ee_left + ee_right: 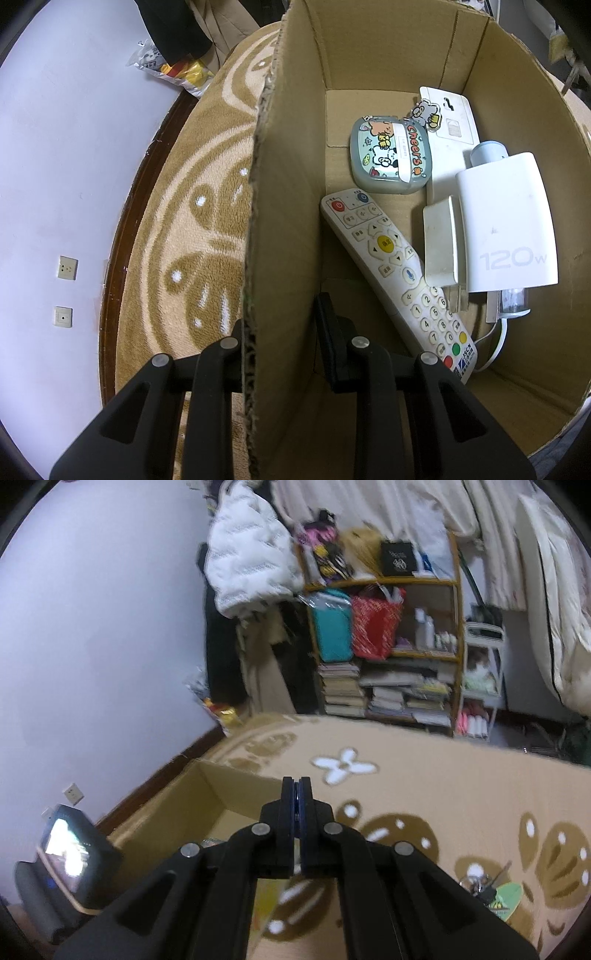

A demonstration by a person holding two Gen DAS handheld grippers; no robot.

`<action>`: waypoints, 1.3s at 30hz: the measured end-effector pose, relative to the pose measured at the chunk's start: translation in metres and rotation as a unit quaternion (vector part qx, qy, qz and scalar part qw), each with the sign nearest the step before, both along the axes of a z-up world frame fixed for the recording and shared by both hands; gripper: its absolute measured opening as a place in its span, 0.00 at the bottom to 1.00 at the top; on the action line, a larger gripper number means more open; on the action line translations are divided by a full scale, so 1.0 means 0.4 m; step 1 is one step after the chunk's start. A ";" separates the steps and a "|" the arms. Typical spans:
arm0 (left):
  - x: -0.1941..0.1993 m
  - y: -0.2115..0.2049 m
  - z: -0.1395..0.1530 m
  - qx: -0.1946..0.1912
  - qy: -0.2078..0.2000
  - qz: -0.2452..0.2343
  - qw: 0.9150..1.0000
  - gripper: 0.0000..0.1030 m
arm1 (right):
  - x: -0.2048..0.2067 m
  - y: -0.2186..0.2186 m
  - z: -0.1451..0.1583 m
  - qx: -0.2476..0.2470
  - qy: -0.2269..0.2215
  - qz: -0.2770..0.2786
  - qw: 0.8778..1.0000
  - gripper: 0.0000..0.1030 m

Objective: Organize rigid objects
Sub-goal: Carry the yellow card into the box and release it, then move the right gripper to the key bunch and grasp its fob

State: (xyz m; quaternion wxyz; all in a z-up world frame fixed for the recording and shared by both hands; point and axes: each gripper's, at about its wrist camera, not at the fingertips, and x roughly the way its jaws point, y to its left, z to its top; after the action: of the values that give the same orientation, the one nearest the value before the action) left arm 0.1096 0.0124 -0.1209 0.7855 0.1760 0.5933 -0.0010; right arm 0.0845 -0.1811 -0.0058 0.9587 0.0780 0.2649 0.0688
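Observation:
In the left wrist view a cardboard box (284, 206) stands on the carpet. My left gripper (280, 332) straddles its left wall, one finger outside and one finger (328, 332) inside, with a gap between that finger and the wall. In the box lie a white remote (395, 269), a "cheers" cartoon case (391, 155), a white 120W charger (506, 225), a white card (450, 114) and a small cream block (441, 243). My right gripper (296, 805) is shut on a thin blue object (296, 812), above the box (199, 797) and carpet.
The tan patterned carpet (424, 786) covers the floor. A green-tagged keychain (498, 897) lies on it at the right. A shelf of books and bags (384, 642) stands behind. A lit phone on a stand (66, 853) sits at the left by the wall.

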 end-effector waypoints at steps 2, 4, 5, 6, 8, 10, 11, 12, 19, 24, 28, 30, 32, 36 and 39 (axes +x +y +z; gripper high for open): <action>0.000 0.000 0.000 0.000 0.000 0.000 1.000 0.23 | -0.012 0.023 0.024 0.001 -0.009 0.016 1.000 0.03; 0.000 0.000 0.000 0.000 0.000 0.000 1.000 0.23 | -0.023 0.049 0.044 0.005 -0.018 0.036 0.999 0.03; 0.000 -0.001 0.000 0.000 0.000 -0.001 1.000 0.23 | -0.024 0.059 0.049 0.006 -0.019 0.043 0.999 0.03; -0.001 0.000 0.000 0.001 0.000 -0.001 1.000 0.23 | -0.027 0.074 0.053 0.006 -0.020 0.053 0.998 0.03; -0.001 0.000 0.001 0.001 0.000 -0.001 1.000 0.24 | -0.030 0.093 0.054 0.005 -0.017 0.064 0.998 0.03; -0.001 0.002 0.002 0.000 0.000 -0.001 1.000 0.24 | -0.031 0.118 0.049 0.006 -0.016 0.080 0.997 0.03; -0.002 0.002 0.003 0.000 0.000 -0.001 1.000 0.24 | -0.033 0.125 0.044 0.005 -0.014 0.084 0.996 0.03; -0.001 0.002 0.003 0.001 0.000 -0.001 1.000 0.24 | -0.032 0.135 0.034 0.005 -0.012 0.092 0.996 0.03; -0.001 0.002 0.003 0.001 0.000 -0.001 1.000 0.24 | 0.000 0.155 -0.076 -0.007 0.053 0.096 0.994 0.03; -0.001 0.001 0.002 0.001 0.000 -0.001 1.000 0.24 | 0.012 0.144 -0.111 -0.017 0.085 0.082 0.993 0.03; -0.002 0.001 0.003 0.001 0.000 -0.003 1.000 0.23 | 0.013 0.134 -0.117 -0.014 0.096 0.070 0.993 0.05; -0.002 0.003 0.002 -0.001 0.001 -0.002 1.000 0.23 | 0.010 0.134 -0.108 -0.020 0.095 0.062 0.993 0.06; -0.002 0.005 0.001 -0.003 0.001 -0.001 1.000 0.23 | -0.002 0.134 -0.090 -0.040 0.082 0.048 0.995 0.06; -0.001 0.005 0.001 -0.002 0.000 -0.001 1.000 0.23 | -0.017 0.128 -0.064 -0.080 0.071 0.023 0.994 0.17; 0.001 0.008 0.000 -0.004 0.002 -0.002 1.000 0.23 | -0.015 0.091 -0.060 -0.075 0.076 -0.004 0.994 0.42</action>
State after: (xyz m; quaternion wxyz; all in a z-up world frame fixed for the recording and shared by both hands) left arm 0.1101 0.0158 -0.1209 0.7853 0.1738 0.5942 -0.0054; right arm 0.0784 -0.1446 -0.0298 0.9392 0.0123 0.3410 0.0387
